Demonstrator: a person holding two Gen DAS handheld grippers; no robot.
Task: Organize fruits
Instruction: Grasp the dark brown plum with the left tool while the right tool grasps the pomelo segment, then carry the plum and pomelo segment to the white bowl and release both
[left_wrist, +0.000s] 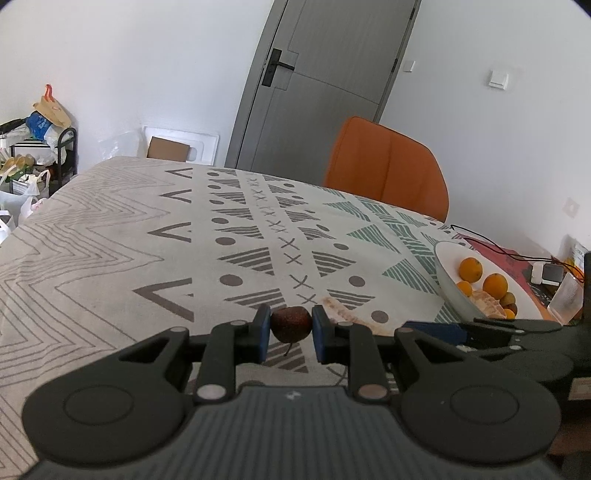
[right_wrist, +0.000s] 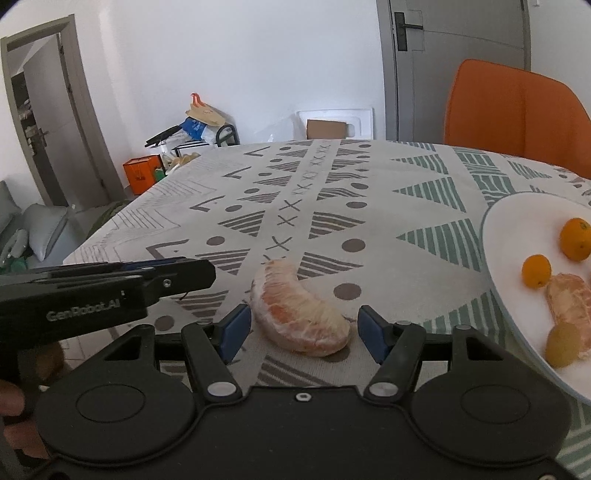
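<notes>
The left tool (left_wrist: 290, 329) is clamped on a small dark brown fruit (left_wrist: 290, 324), held just above the patterned surface (left_wrist: 110, 240). The right tool (right_wrist: 303, 330) stands apart, with a peeled citrus segment (right_wrist: 301, 319) lying on the surface between its blue pads (right_wrist: 236, 328). The white plate (right_wrist: 517, 236) with oranges (right_wrist: 575, 238) is near, to the right.
</notes>
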